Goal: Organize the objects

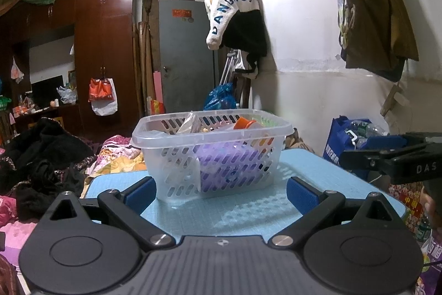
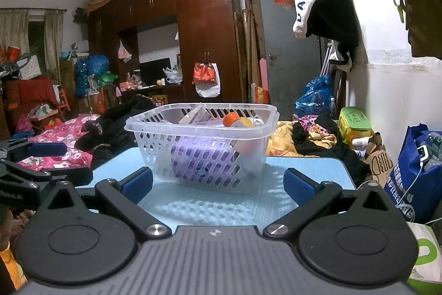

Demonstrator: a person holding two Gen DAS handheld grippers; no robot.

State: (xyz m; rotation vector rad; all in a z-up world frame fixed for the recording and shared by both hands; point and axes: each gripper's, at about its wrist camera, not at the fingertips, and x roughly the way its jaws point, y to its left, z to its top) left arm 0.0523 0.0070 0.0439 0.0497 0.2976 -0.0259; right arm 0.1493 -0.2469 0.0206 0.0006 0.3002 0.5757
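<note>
A clear plastic slotted basket (image 1: 165, 154) stands on a light blue table (image 1: 248, 214). It holds a purple pack (image 1: 229, 165), an orange-capped bottle (image 1: 246, 125), a clear wrapper and other small items. My left gripper (image 1: 221, 194) is open and empty, just in front of the basket. My right gripper (image 2: 218, 184) is open and empty, also just short of the basket (image 2: 154, 145), with the orange-capped bottle (image 2: 232, 119) and purple pack (image 2: 199, 156) showing inside. The right gripper shows at the right edge of the left wrist view (image 1: 356, 155); the left gripper shows at the left edge of the right wrist view (image 2: 49, 159).
A bed with floral bedding and black clothes (image 2: 116, 123) lies behind the table. A blue bag with bottles (image 2: 417, 173) stands on the right by the white wall. A brown wardrobe (image 1: 102, 46) and grey door (image 1: 185, 54) are at the back.
</note>
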